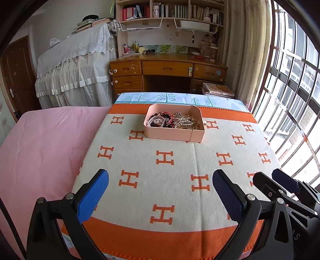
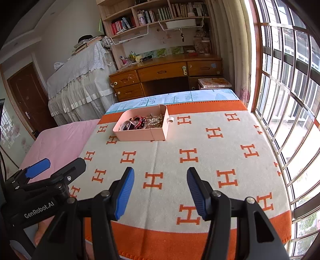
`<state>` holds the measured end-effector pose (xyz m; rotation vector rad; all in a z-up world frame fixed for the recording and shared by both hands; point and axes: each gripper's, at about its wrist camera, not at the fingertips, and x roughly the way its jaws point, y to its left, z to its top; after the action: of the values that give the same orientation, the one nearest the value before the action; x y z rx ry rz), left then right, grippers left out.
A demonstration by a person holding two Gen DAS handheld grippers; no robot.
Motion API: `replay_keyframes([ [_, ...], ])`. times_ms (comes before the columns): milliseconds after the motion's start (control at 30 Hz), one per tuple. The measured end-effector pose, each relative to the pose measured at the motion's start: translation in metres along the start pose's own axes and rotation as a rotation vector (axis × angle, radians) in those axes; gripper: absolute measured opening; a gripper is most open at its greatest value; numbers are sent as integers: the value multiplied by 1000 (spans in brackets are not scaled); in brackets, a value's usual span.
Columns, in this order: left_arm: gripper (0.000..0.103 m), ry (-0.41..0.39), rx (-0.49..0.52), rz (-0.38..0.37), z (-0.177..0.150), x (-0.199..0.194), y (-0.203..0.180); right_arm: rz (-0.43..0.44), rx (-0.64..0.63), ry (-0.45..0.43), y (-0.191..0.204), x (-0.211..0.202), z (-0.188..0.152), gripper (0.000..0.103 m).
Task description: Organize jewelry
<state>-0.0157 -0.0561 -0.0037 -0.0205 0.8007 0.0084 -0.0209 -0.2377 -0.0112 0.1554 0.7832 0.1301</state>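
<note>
Jewelry tray (image 1: 174,128): on the blanket (image 1: 170,180), straight ahead of the left gripper (image 1: 160,193), well apart; long axis crosswise.
Right gripper (image 2: 160,193): tray ahead-left.
Fingers: both pairs spread, empty.

Wooden desk (image 1: 168,69), bookshelf (image 1: 170,10) above, barred window (image 1: 296,84) right, daylight
</note>
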Motion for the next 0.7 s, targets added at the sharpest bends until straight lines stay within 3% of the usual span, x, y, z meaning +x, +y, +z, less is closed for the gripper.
replay_keyframes([
  [700, 102, 19, -1, 5, -2, 5, 2, -3, 1, 2, 1, 1, -1, 55],
])
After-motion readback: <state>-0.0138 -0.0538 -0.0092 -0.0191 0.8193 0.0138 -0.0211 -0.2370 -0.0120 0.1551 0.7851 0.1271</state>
